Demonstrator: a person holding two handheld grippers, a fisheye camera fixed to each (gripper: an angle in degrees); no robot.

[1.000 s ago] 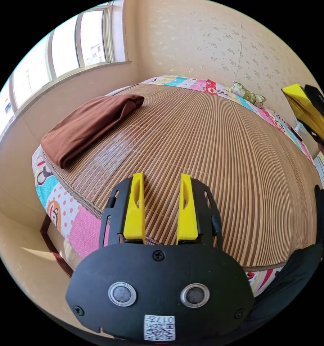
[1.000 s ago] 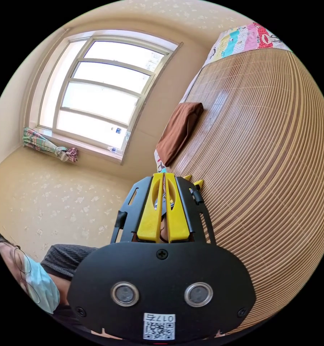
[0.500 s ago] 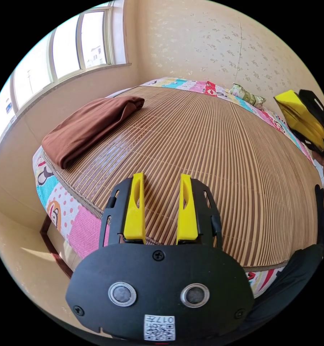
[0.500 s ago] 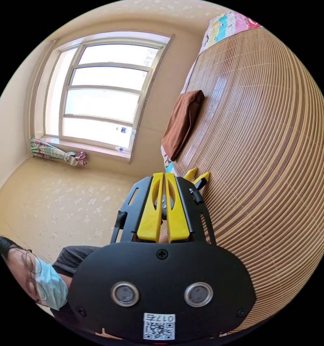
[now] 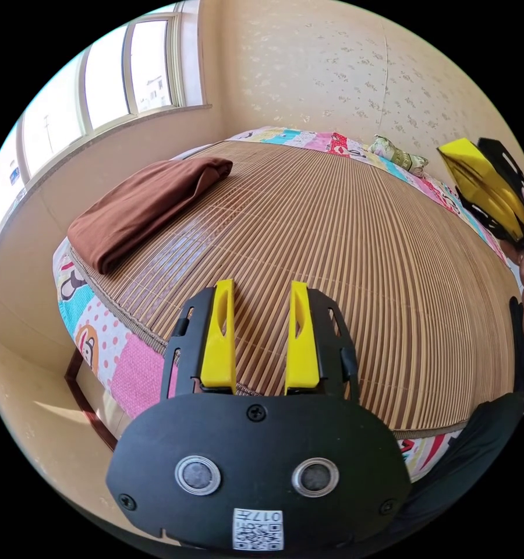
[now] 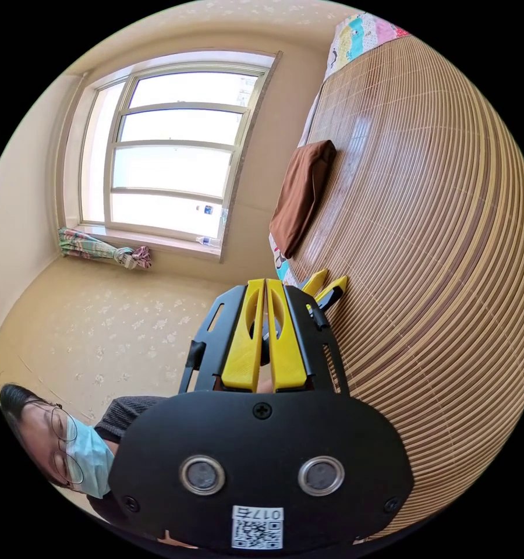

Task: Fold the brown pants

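The right gripper (image 6: 265, 285) is pointing up mid-frame, jaws pressed together on nothing. The folded brown pants (image 6: 301, 195) are lying on the bamboo mat (image 6: 425, 233), the window (image 6: 169, 157) glowing upper left.

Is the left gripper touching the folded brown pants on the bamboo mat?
Apart. In the left gripper view, bare mat separates the gripper from the pants.
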